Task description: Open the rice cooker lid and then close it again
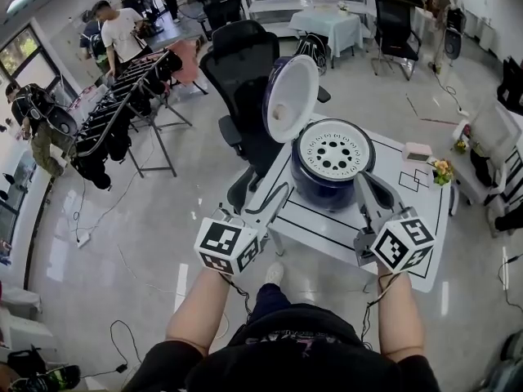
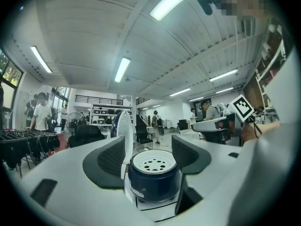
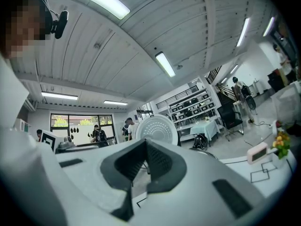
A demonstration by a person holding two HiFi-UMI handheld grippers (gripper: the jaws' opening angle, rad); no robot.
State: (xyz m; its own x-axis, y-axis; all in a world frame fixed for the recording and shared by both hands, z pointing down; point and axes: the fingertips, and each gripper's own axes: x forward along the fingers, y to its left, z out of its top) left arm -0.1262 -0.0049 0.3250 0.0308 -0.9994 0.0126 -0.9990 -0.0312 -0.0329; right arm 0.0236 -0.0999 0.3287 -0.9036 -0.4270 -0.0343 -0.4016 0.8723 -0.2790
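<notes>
glossy plastic rice cooker (image 1: 317,191), smooth lid (image 1: 292,98)

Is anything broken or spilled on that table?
No, nothing stands out. The rice cooker sits straight on the white table. Its lid stands up open and does not look broken. No spill shows around it.

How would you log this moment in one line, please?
lid: open, upright on cooker | left gripper: open, empty | right gripper: shut, empty | next: close lid
</notes>
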